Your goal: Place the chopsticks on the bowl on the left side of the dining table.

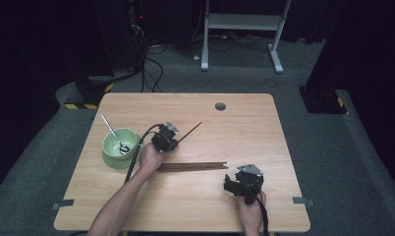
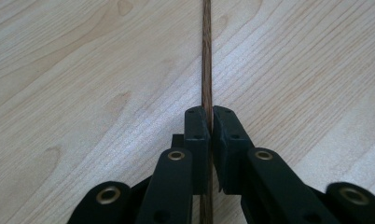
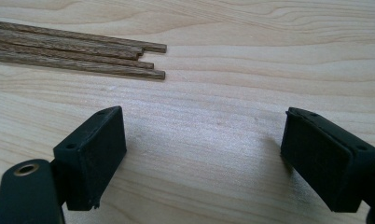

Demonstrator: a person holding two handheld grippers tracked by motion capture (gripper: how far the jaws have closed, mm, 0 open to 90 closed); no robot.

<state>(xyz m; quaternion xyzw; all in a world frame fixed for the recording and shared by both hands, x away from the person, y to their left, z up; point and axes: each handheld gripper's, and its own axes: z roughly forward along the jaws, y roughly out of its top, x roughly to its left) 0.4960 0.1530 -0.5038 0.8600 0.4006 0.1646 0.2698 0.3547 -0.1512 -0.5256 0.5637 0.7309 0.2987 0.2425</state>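
At the left of the wooden table (image 1: pixel 195 196), in the high view, a pale green bowl (image 1: pixel 118 145) sits on a matching green saucer (image 1: pixel 112 160), and a metal spoon (image 1: pixel 114 135) leans in it with its handle rising toward the far left. A black cable runs past the bowl's right rim to the left gripper (image 1: pixel 173 140), which the person's left hand (image 1: pixel 151 156) holds just right of the bowl. From this gripper a single dark wooden chopstick (image 1: pixel 189 132) slants away toward the far right, its tip short of the grey grommet (image 1: pixel 220 106) set in the tabletop.

The left gripper view gives what the high view is too small to show: the two black jaws are clamped together on that chopstick (image 2: pixel 206 56), which passes between the pads and runs straight ahead over the pale wood grain.

Just in front of the left hand, a bundle of chopsticks (image 1: pixel 193 167) lies flat across the middle of the table, close beside that hand. The right gripper view shows their ends (image 3: pixel 129 58) unevenly aligned, four sticks side by side.

Farther right and nearer the person, the right gripper (image 1: pixel 231 183) rests in the right hand (image 1: pixel 249 209), near the bundle's right end but apart from it. In its own view the jaws stand wide apart with bare tabletop between them.

Beyond the table, a white metal frame (image 1: pixel 242 29) stands on the grey carpet.
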